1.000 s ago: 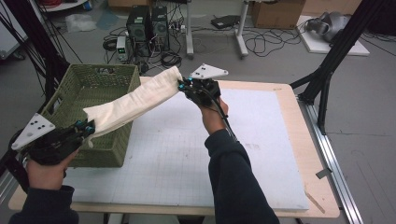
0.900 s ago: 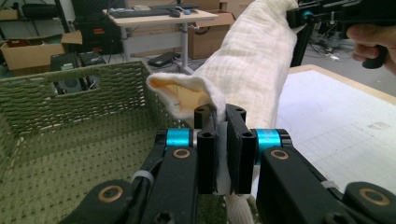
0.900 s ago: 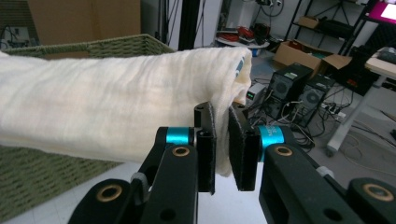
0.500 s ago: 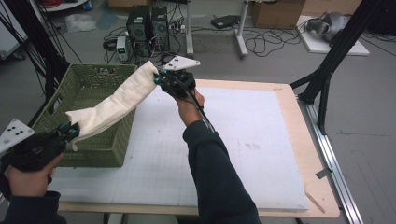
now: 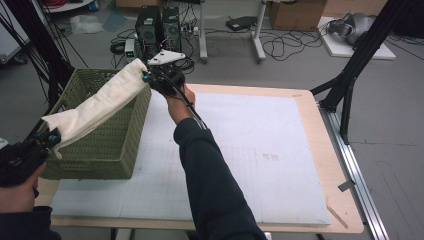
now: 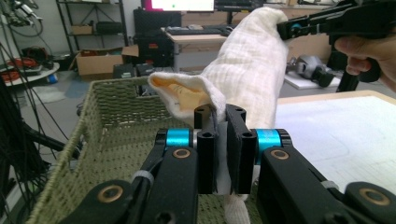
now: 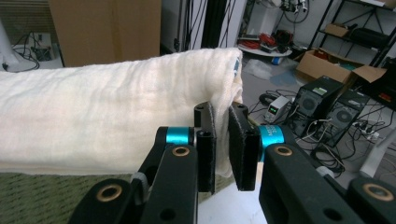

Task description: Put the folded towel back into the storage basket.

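A folded cream cloth (image 5: 97, 102) hangs stretched in the air above a green woven basket (image 5: 107, 142). My left gripper (image 5: 47, 136) is shut on the cloth's near end, at the basket's near left corner. My right gripper (image 5: 148, 78) is shut on the far end, over the basket's far right corner. In the left gripper view the cloth (image 6: 247, 77) runs from my jaws up to the right gripper (image 6: 292, 29). The right gripper view has the cloth (image 7: 112, 121) stretching left from my right gripper (image 7: 222, 140), its edge pinched between the pads.
The basket stands on the left of a white mat (image 5: 255, 155) covering a wooden table (image 5: 345, 200). Beyond the far edge lie computer towers (image 5: 159, 27), cables and boxes on the floor. A black frame leg (image 5: 350, 75) rises at the right.
Both hands carried the stretched cloth leftward. The right gripper went from over the mat to the basket's far right corner; the left gripper drifted toward the frame's left edge.
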The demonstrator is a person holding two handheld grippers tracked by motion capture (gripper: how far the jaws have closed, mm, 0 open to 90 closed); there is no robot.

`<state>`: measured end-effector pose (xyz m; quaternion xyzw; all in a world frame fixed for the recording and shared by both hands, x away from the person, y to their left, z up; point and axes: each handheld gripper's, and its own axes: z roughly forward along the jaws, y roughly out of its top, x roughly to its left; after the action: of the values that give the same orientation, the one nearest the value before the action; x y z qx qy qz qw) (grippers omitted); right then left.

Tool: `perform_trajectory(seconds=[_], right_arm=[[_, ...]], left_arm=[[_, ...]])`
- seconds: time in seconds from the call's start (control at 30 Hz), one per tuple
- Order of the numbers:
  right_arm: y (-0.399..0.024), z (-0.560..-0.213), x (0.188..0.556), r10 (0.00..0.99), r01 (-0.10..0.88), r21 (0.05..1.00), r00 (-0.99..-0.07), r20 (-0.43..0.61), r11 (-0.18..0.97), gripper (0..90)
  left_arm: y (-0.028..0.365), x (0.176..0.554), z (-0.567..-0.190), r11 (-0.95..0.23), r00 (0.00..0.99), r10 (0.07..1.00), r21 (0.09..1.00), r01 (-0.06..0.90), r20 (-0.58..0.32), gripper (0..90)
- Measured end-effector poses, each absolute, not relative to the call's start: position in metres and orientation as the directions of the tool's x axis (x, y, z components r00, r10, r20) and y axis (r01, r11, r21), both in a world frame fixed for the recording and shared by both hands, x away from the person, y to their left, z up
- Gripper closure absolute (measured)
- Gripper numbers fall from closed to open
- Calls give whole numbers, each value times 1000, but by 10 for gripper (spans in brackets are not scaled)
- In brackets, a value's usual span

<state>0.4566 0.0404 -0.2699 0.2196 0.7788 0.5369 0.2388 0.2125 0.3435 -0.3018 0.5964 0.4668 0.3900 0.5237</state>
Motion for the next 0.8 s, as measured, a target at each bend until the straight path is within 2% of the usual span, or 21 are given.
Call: perform_trajectory(seconds=[0.8], right_arm=[[111,-284,483,556,88,921,-817,-152,381,826]], left_arm=[[380,214,-319,9,169,985,987,159,-36,834]])
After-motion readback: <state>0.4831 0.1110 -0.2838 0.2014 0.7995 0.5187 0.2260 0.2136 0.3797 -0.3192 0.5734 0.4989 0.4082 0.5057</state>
